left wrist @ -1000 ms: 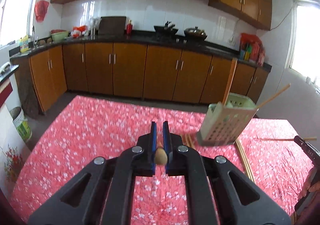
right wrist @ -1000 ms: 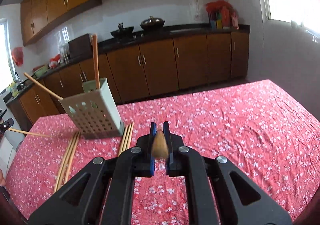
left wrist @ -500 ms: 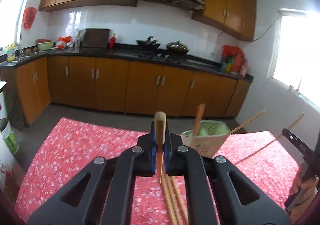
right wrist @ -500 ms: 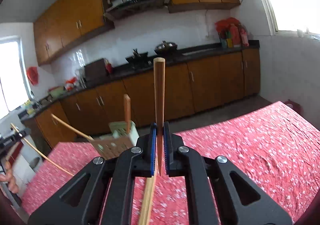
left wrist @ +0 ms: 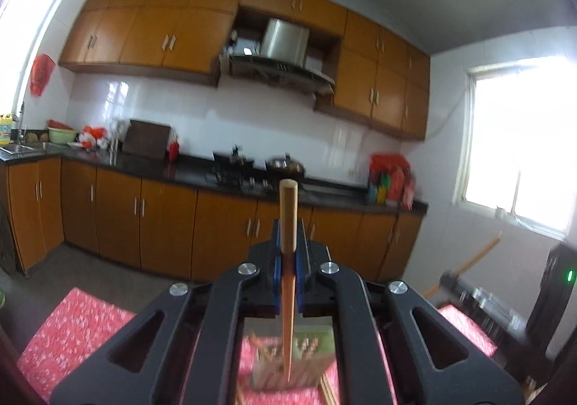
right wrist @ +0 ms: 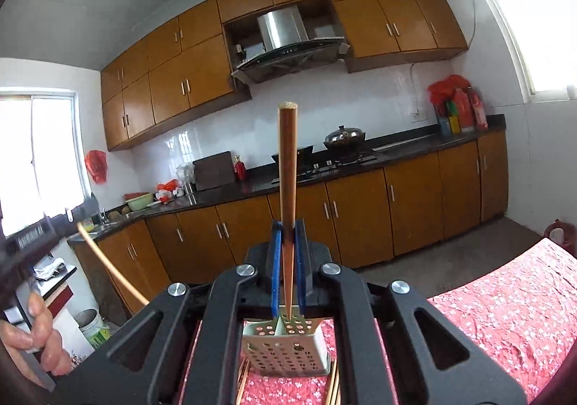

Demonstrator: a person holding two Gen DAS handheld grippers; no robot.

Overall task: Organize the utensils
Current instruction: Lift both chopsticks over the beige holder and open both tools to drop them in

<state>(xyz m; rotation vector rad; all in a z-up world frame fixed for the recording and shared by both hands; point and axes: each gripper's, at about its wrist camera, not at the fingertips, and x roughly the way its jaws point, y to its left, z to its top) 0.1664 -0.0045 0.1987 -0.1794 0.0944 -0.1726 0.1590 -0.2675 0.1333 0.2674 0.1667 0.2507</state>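
Note:
My left gripper is shut on a wooden chopstick held upright, its thin tip pointing down at the pale green perforated utensil holder on the red floral tablecloth. My right gripper is shut on another wooden chopstick, also upright, its tip at the holder's open top. More chopsticks lie on the cloth beside the holder. The other gripper with its chopstick shows at each view's edge.
Kitchen cabinets and a dark counter with a stove run along the far wall. A hand holds the left gripper's handle at the right wrist view's left edge. A white bucket stands on the floor.
Both grippers have tilted up and risen, turning their chopsticks from flat to vertical, and have moved over the holder, which now lies directly below each.

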